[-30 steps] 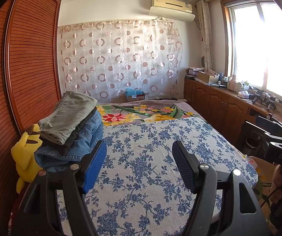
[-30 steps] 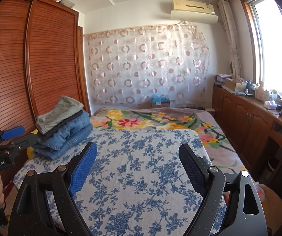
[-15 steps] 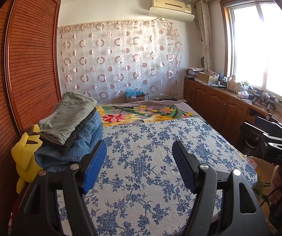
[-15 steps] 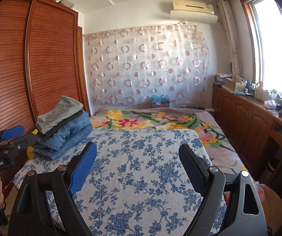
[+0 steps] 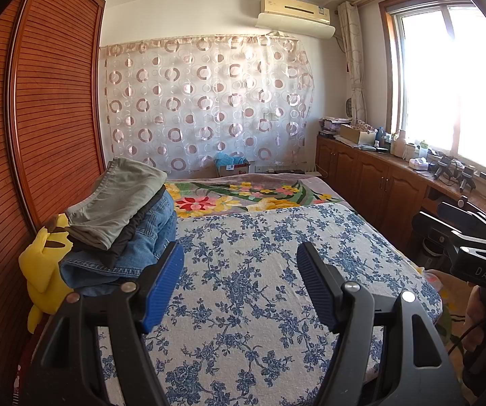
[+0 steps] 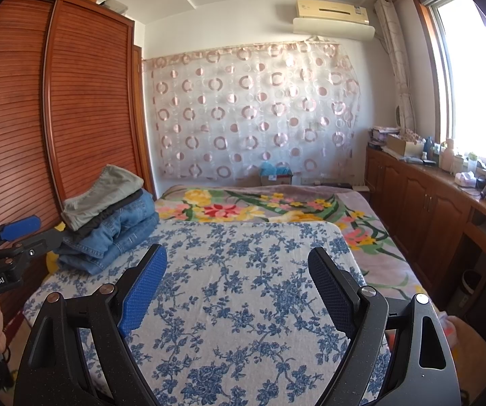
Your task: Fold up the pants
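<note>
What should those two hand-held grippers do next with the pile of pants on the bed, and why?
Probably the left hand-held gripper should move toward the stack of pants and take the top grey-green pair. Both it and the right hand-held gripper are open and empty, and the blue-flowered bedspread before them has no pants laid out.

left gripper jaws apart, right gripper jaws apart
</note>
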The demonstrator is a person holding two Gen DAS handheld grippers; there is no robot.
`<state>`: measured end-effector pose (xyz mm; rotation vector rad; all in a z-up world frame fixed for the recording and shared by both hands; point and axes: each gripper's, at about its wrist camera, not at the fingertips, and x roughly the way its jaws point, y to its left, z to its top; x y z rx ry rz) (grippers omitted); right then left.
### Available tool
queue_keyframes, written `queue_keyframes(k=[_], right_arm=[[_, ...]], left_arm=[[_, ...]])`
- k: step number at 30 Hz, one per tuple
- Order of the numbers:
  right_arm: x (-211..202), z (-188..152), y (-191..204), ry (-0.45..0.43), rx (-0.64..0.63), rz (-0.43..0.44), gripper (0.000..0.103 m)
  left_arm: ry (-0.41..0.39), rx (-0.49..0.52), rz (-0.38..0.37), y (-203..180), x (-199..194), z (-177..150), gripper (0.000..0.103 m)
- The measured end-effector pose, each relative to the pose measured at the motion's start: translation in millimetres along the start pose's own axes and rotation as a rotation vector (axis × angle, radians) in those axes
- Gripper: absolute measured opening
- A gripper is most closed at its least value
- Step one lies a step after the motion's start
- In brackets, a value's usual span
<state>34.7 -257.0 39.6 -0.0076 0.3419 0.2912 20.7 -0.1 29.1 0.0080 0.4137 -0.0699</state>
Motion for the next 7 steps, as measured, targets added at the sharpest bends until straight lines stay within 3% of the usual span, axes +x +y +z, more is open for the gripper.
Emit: queue_keyframes(k=[7], right_arm=[[-0.2,0.0,0.2,-0.001,0.0,0.0,0.087]], left_arm=[[0.0,-0.001,0.0,0.3,0.2,-0.3,0.07]])
